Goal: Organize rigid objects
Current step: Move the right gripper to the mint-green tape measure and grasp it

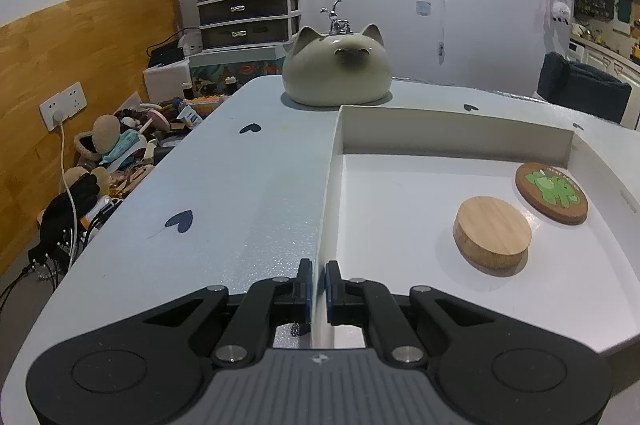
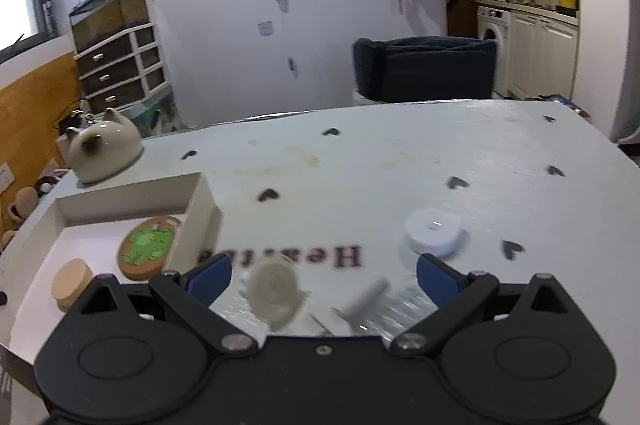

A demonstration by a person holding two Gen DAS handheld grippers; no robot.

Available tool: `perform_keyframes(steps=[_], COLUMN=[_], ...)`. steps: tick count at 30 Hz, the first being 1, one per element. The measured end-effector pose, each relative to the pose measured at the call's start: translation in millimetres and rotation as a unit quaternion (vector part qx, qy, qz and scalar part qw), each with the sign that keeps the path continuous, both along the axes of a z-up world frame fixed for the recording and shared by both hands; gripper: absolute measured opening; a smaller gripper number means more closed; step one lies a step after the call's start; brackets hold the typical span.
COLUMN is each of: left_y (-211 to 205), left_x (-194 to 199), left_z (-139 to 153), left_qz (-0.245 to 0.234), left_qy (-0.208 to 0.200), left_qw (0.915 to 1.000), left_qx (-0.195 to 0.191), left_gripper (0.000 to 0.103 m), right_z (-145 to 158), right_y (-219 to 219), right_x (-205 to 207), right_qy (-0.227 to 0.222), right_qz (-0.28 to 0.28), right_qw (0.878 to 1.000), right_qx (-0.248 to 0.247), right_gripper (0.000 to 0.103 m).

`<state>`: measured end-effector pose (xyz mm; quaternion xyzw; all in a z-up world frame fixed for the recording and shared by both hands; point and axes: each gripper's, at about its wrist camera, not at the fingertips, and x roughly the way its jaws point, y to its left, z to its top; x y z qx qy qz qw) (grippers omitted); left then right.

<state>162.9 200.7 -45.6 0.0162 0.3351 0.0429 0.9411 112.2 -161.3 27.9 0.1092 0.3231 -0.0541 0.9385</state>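
Observation:
A white tray (image 1: 334,145) lies on the pale blue table. In it are a round wooden lid (image 1: 492,231) and a cork coaster with a green picture (image 1: 552,193). My left gripper (image 1: 319,275) is shut on the tray's left wall. In the right wrist view the tray (image 2: 200,201), the wooden lid (image 2: 72,283) and the coaster (image 2: 146,247) show at the left. My right gripper (image 2: 324,277) is open and empty above the table. Between its fingers lie a blurred clear round piece (image 2: 274,291) and a small white cylinder (image 2: 366,299). A white round puck (image 2: 432,231) lies beyond it.
A cat-shaped ceramic pot (image 1: 336,67) stands at the table's far edge behind the tray. A dark chair (image 2: 424,69) is past the table. Left of the table are a drawer unit (image 1: 248,9) and floor clutter (image 1: 120,153).

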Motion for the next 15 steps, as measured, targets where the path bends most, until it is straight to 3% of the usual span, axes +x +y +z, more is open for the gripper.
perform_keyframes(steps=[9, 15], left_y=[1.1, 2.4], left_x=[-1.8, -3.1], left_z=[-1.6, -2.4], left_qz=[0.019, 0.029], left_qy=[-0.011, -0.019], left_qw=[0.9996, 0.999], left_qx=[-0.017, -0.028], left_gripper=[0.007, 0.007], right_z=[-10.6, -27.8], right_y=[-10.0, 12.6], right_x=[-31.3, -48.4], right_qy=[0.028, 0.048], right_qz=[-0.015, 0.05], right_qw=[0.999, 0.995], right_qx=[-0.038, -0.069], right_gripper=[0.1, 0.099])
